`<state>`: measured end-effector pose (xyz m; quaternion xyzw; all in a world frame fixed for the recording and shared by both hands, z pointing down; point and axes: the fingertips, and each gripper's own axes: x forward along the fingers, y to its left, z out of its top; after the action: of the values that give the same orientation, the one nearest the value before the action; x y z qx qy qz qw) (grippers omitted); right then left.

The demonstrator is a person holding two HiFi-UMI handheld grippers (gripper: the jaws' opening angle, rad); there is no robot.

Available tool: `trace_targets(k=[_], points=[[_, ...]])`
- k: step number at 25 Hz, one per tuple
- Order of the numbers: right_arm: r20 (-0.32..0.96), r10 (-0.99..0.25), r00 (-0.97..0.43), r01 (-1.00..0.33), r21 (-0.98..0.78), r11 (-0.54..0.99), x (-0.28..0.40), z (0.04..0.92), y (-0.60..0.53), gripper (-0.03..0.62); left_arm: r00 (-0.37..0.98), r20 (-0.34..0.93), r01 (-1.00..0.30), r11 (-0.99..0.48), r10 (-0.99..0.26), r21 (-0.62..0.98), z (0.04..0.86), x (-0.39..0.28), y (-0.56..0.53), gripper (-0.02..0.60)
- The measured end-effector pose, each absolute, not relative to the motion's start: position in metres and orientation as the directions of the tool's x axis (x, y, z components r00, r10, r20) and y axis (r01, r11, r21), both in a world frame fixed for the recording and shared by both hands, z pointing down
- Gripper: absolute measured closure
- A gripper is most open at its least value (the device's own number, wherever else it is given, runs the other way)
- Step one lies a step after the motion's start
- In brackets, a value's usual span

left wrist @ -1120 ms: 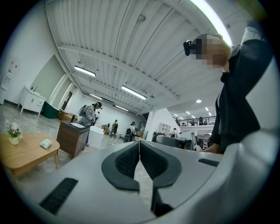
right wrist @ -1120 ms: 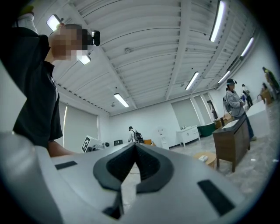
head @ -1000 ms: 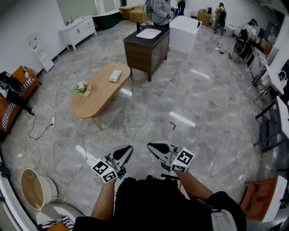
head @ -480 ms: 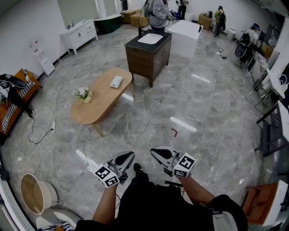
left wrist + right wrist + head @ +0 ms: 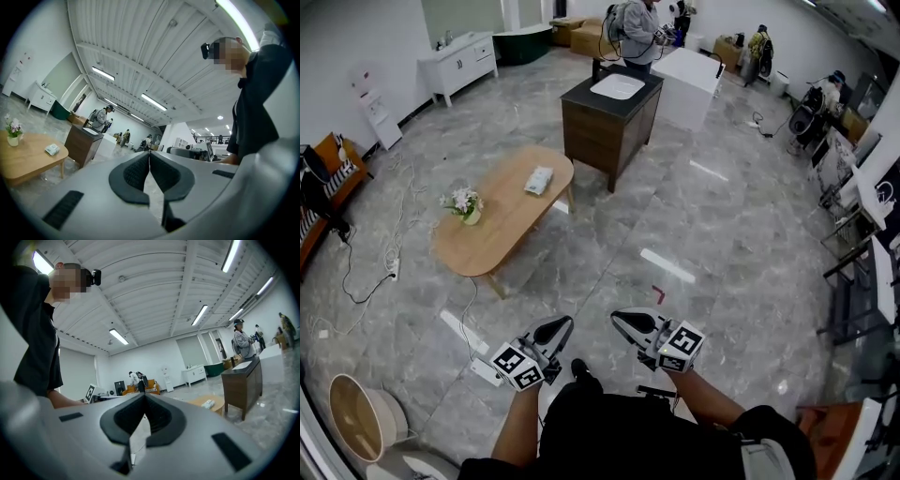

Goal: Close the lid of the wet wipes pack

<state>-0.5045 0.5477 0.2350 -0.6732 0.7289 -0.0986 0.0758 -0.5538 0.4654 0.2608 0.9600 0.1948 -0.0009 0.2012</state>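
Observation:
The wet wipes pack (image 5: pixel 539 180) is a small pale packet lying on the far end of an oval wooden table (image 5: pixel 492 228), a few steps ahead and to the left. It also shows as a small white packet (image 5: pixel 51 149) on the table in the left gripper view, and far off (image 5: pixel 208 403) in the right gripper view. My left gripper (image 5: pixel 564 323) and right gripper (image 5: pixel 616 321) are held low in front of my body, side by side, far from the table. Both are shut with nothing between the jaws.
A small vase of flowers (image 5: pixel 464 203) stands on the table's near half. A dark wooden sink cabinet (image 5: pixel 609 112) stands beyond it, with a person (image 5: pixel 639 33) behind. Cables (image 5: pixel 370 272) trail on the marble floor at left; a round basket (image 5: pixel 361 417) sits near left.
The whole view has shifted as I walk forward: the table and cabinet sit slightly nearer and lower. Both grippers stay shut in the same carried position.

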Motion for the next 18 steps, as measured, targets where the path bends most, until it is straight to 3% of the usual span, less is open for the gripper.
trace_targets(k=[8,18], points=[[0.016,-0.999,-0.043,-0.972,-0.230,0.038,-0.429,0.223,0.456,0.583,0.917,-0.103,0.392,-0.830,0.384,0.397,0.251,-0.485,0.379,0.565],[0.001,-0.999,0.033,-0.968,-0.248,-0.033,-0.345,0.226,0.419,0.583,0.903,-0.097,0.421,-0.817,0.418,0.394,0.251,-0.405,0.330,0.564]])
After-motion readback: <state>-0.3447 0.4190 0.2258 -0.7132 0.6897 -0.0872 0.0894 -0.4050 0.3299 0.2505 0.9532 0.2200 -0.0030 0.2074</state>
